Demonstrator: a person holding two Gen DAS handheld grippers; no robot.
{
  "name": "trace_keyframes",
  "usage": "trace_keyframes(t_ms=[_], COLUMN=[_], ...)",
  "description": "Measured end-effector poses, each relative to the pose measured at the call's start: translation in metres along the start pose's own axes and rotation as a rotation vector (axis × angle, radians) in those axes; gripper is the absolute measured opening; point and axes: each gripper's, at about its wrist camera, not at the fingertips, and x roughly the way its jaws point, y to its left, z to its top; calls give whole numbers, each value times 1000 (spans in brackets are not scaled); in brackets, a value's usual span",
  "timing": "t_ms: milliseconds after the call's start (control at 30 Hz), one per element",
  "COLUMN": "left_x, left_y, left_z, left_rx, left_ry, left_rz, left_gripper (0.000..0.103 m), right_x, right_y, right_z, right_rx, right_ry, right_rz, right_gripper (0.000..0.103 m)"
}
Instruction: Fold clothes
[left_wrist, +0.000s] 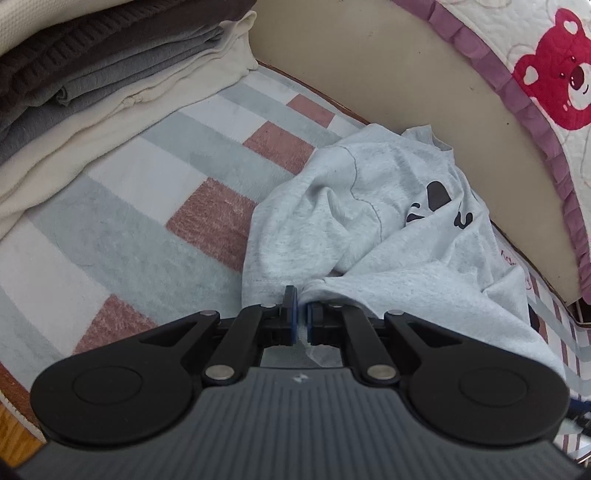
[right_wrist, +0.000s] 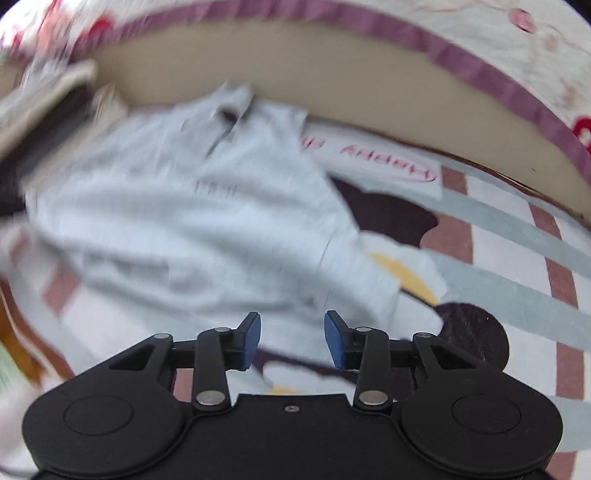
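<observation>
Left wrist view: the left gripper (left_wrist: 302, 310) points down at a checked blanket (left_wrist: 140, 192) of white, grey-green and dusty pink squares. Its 2 blue-padded jaws are pressed together and pinch a fold of cloth at the near edge of a pale grey T-shirt (left_wrist: 369, 229). The shirt lies crumpled on the blanket, bunched into soft ridges, with a dark printed figure (left_wrist: 436, 205) showing on its upper right part. Its far end rests against a beige panel (left_wrist: 369, 74) that runs along the back of the blanket. Above that panel hangs a white quilt (left_wrist: 524, 26) with a purple frill and a red bear (left_wrist: 557, 74) motif. At upper left sits a stack of folded clothes (left_wrist: 92, 62) in cream, grey and dark brown, well apart from the shirt.

Right wrist view: the picture is blurred. The right gripper (right_wrist: 292, 338) hangs over the near edge of the same shirt (right_wrist: 192, 229), its 2 jaws spread with a clear gap between the blue pads (right_wrist: 251, 341). No cloth is pressed between them. To the right of the shirt, the blanket (right_wrist: 517, 229) carries a cartoon print in dark brown, white and yellow (right_wrist: 399, 218), partly covered by the shirt.
</observation>
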Motion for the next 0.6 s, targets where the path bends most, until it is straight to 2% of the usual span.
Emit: trace_keyframes(t_ms=[33, 133, 267, 333, 400, 433, 467, 500, 600], left_x=[0, 0, -1, -2, -3, -5, -6, -7, -12], left_y=[-1, -3, -5, -6, -6, -6, -7, -7, -6], left_z=[0, 0, 0, 0, 1, 1, 1, 2, 4], left_rx=[2, 13, 28, 33, 39, 46, 53, 59, 57], left_ry=[-2, -12, -21, -25, -31, -34, -36, -39, -51], left_rz=[-3, -11, -19, -28, -39, -43, -46, -50, -78], left_gripper=[5, 4, 4, 4, 4, 4, 5, 5, 5], right_x=[5, 23, 52, 67, 76, 77, 73, 68, 43], right_y=[6, 20, 34, 40, 43, 42, 38, 34, 19], right_z=[-2, -3, 1, 2, 4, 7, 13, 19, 36], right_rx=[-39, -148, -373, -488, -561, -560, -517, -474, -300], right_ry=[14, 36, 66, 85, 82, 68, 53, 39, -27], right_rz=[-20, -152, -322, -358, -368, -366, -349, -332, -270], right_gripper=[43, 43, 43, 43, 39, 31, 19, 2, 2])
